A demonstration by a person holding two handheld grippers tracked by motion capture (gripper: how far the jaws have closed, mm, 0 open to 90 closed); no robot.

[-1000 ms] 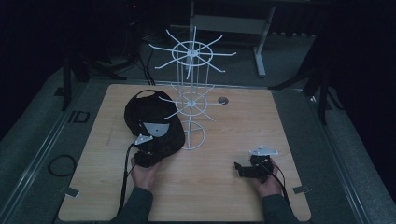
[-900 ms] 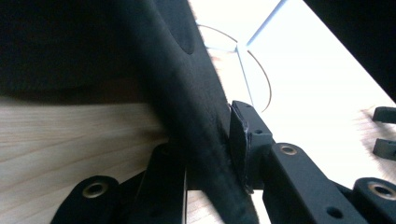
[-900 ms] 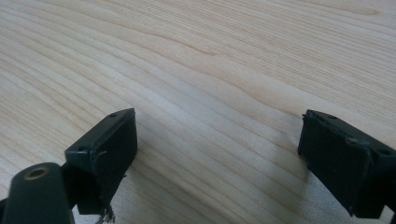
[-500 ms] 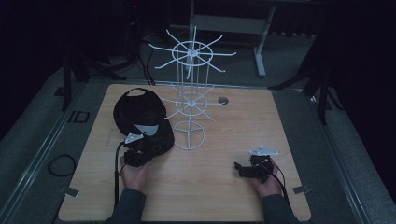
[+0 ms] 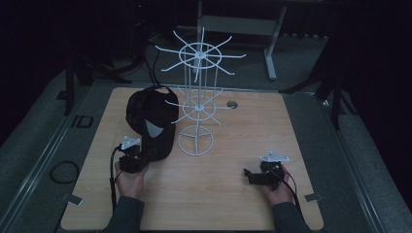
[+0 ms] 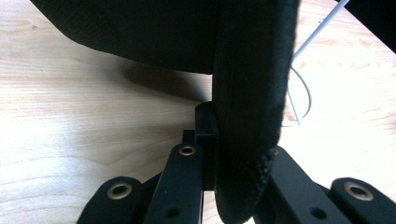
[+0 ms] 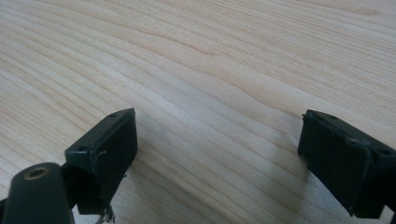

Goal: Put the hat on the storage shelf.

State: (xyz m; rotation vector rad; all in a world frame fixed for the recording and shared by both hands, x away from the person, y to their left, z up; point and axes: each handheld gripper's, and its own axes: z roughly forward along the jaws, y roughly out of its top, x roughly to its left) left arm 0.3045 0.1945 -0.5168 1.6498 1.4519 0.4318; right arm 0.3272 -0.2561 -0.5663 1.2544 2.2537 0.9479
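Note:
A black cap [image 5: 150,119] stands by the white wire rack [image 5: 197,97], left of its ring base. My left gripper [image 5: 145,155] holds the cap's lower edge. In the left gripper view the thick black brim [image 6: 250,93] runs down between the jaws, and my left gripper [image 6: 243,144] has just been closing and is now shut on it. My right gripper [image 5: 248,175] rests low over the table's front right, pointing left. In the right gripper view my right gripper [image 7: 217,140] is open with only bare wood between its jaws.
The wooden table [image 5: 218,204] has a round cable hole [image 5: 232,104] behind the rack. A thin white wire of the rack [image 6: 301,88] passes just right of the cap. Dark stands and cables surround the table.
My left hand has shifted left and slightly up, taking the cap's brim with it. The cap now hangs a little more upright. The right hand has stayed put.

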